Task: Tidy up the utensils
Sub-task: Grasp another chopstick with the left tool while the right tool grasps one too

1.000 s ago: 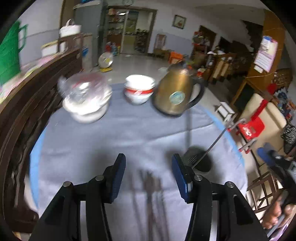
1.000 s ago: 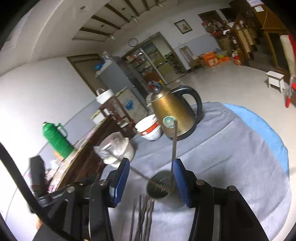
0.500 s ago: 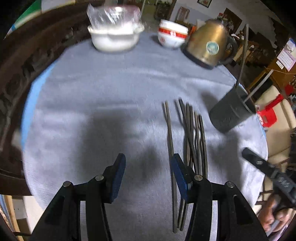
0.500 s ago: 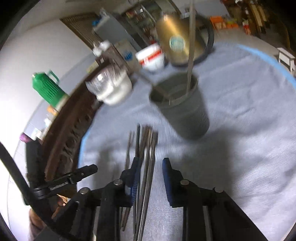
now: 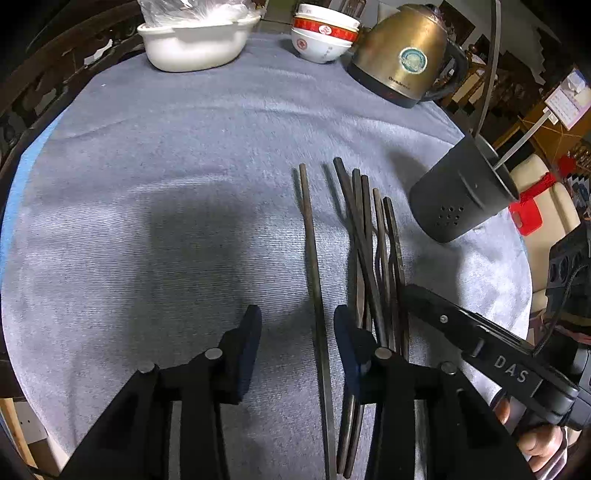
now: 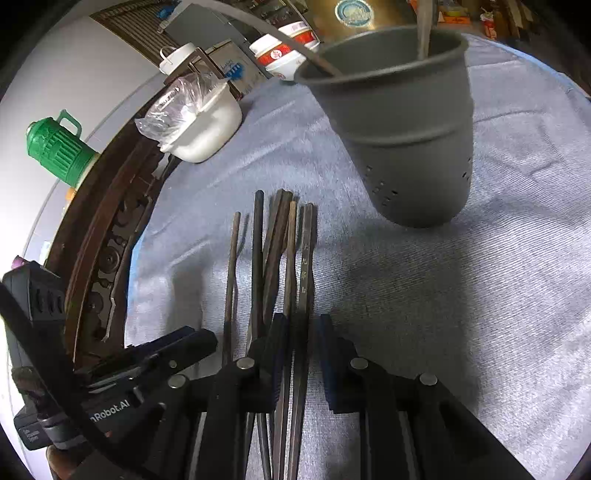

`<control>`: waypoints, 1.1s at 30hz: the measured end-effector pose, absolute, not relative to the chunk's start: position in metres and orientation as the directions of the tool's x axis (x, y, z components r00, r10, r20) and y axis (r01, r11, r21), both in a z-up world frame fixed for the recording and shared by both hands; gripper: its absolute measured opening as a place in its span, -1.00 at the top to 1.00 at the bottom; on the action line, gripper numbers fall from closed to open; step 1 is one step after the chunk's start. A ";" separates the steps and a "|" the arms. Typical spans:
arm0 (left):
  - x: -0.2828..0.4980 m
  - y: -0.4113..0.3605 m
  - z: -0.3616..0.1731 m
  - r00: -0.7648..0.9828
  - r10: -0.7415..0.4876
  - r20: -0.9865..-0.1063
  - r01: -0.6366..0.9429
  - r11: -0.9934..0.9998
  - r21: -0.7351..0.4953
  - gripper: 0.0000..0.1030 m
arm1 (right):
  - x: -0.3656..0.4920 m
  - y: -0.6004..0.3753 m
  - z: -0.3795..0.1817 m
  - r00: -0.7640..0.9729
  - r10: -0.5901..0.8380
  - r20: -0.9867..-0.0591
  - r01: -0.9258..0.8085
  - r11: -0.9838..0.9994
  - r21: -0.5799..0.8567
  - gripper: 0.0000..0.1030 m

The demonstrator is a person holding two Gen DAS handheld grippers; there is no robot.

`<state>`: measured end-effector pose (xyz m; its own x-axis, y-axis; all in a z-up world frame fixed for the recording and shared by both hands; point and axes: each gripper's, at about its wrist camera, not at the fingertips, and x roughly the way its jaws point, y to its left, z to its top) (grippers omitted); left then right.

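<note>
The chopsticks point(image 6: 291, 258) lie in a loose bundle on the grey tablecloth point(image 5: 184, 221), just beside the dark perforated utensil holder point(image 6: 402, 140), on its side toward the camera and to the left. One single chopstick point(image 5: 312, 251) lies a little apart from the bundle, on the side away from the holder.

The right gripper point(image 6: 300, 354) is low over the bundle with its jaws narrow, and two or three sticks run between them. Whether they are truly clamped I cannot tell. The left gripper point(image 5: 297, 332) stands open, its jaws at a moderate width, straddling the near part of the single chopstick without touching it.

The likely trouble is a partial grab. The sticks cross and overlap, so closing on them may catch some and drag the others, or let one swing out and roll on the cloth. The holder already carries two metal handles point(image 6: 424, 33) leaning on its rim; a bundle brought in at an angle could strike them or nudge the light holder over.

Each chopstick's long axis runs from the grippers toward the holder's far side, roughly parallel, fanning slightly. The thick, square ends point away from the grippers, toward the brass kettle point(image 5: 402, 59); the thin tips point back under the fingers.
</note>
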<state>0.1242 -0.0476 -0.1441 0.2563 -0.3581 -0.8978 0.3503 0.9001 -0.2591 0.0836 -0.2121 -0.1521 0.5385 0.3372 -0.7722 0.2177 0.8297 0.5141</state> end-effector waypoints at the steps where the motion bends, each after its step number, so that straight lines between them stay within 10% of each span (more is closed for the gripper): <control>1: 0.125 -0.048 -0.146 0.249 -0.353 -0.902 0.350 0.901 -0.256 0.29 | 0.085 -0.211 -0.154 0.535 0.329 -0.778 0.223 0.834 0.505 0.64; 12: 0.129 -0.056 -0.153 0.226 -0.370 -0.901 0.360 0.891 -0.276 0.86 | 0.090 -0.201 -0.154 0.507 0.292 -0.811 0.203 0.874 0.441 0.86; 33: 0.129 -0.035 -0.149 0.169 -0.370 -0.914 0.361 0.886 -0.292 0.68 | 0.078 -0.211 -0.149 0.446 0.240 -0.862 0.221 0.904 0.366 0.79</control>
<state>0.1291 -0.0346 -0.1489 0.1689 -0.3698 -0.9137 0.3614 0.8856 -0.2916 0.0777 -0.2106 -0.1491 0.4457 0.2403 -0.8623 0.2209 0.9040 0.3661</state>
